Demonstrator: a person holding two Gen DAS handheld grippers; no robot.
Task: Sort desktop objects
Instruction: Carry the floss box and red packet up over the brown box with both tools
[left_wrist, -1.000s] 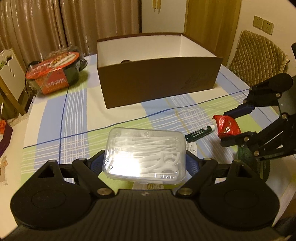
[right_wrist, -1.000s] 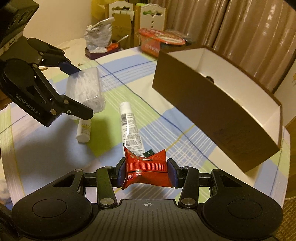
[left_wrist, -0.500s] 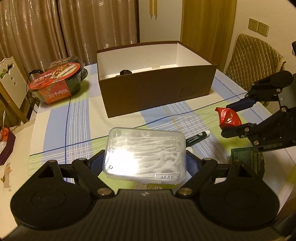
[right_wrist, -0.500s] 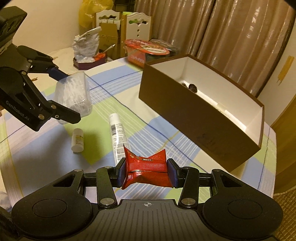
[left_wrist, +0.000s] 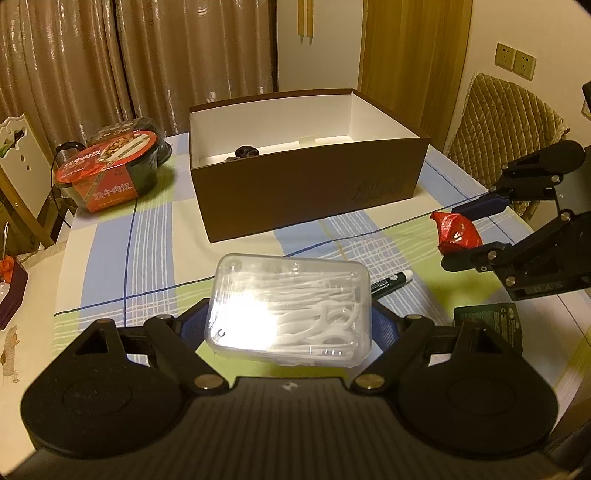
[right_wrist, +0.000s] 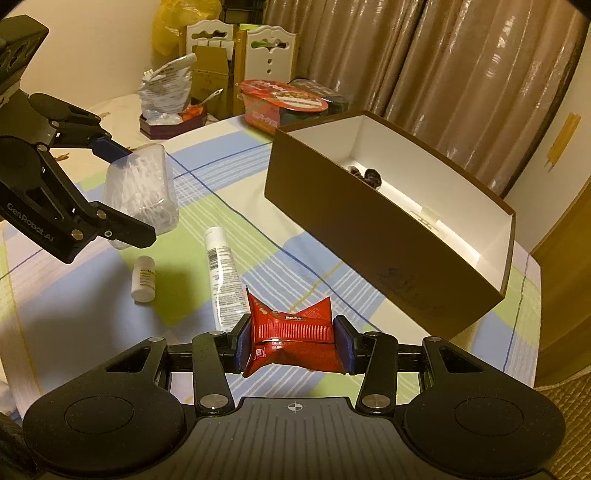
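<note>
Both tongs loaded: left gripper (left_wrist: 290, 325) clamps floss case (left_wrist: 288, 308), right gripper (right_wrist: 293, 341) clamps red packet (right_wrist: 291, 341), both raised off table (left_wrist: 110, 258) since 1 s ago, closer to box (left_wrist: 306, 184), so drop-off looks next.

We see shiny beige curtains (left_wrist: 110, 66) at twelve o'clock, a quilted chair (left_wrist: 506, 122) at two, wall sockets (left_wrist: 515, 65) above it, and white carved chairs (right_wrist: 243, 40) at eleven.
</note>
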